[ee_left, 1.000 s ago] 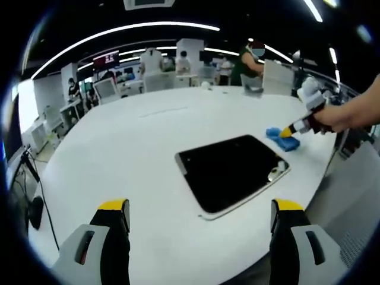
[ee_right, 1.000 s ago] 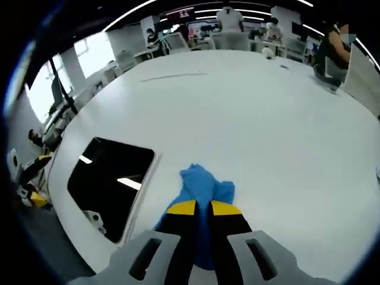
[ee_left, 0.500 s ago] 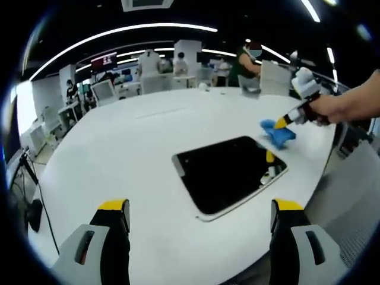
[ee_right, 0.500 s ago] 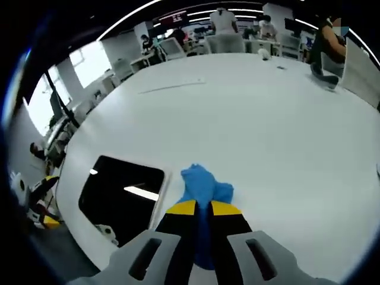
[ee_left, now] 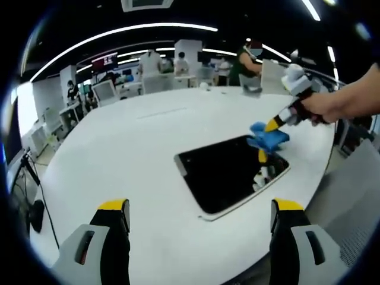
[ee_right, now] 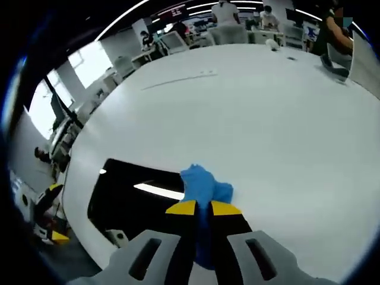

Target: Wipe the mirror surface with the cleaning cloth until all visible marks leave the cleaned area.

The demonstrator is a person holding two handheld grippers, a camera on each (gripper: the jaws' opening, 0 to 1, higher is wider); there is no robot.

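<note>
nearest in the left gripper view, the left gripper (ee_left: 200,228) shows its two grey, yellow-tipped jaws spread wide apart at the bottom of the frame, with nothing between them, above the near edge of the large round white table (ee_left: 119,160). just beyond the jaws lies the flat rectangular mirror with a dark reflective face and pale rounded frame (ee_left: 228,172), set at an angle on the tabletop. at the mirror's far right corner the crumpled blue cleaning cloth (ee_left: 267,138) hangs over the glass, pinched in the yellow tips of the right gripper (ee_left: 273,124), which comes in from the right, held by a person's hand (ee_left: 317,108). a faint reflection of the gripper and cloth shows in the glass below it.

in the right gripper view, the right gripper (ee_right: 203,209) has its jaws drawn almost together, clamped on the cleaning cloth (ee_right: 203,185), whose blue folds bulge out ahead of the tips. the cloth sits at the near right edge of the mirror (ee_right: 127,199), partly over the dark glass, which reflects a bright ceiling strip light. whether the cloth presses on the glass cannot be told. beyond it the white table (ee_right: 267,119) stretches away bare.

farthest off, desks, chairs and several people (ee_left: 246,59) stand under curved ceiling lights (ee_left: 124,29).
</note>
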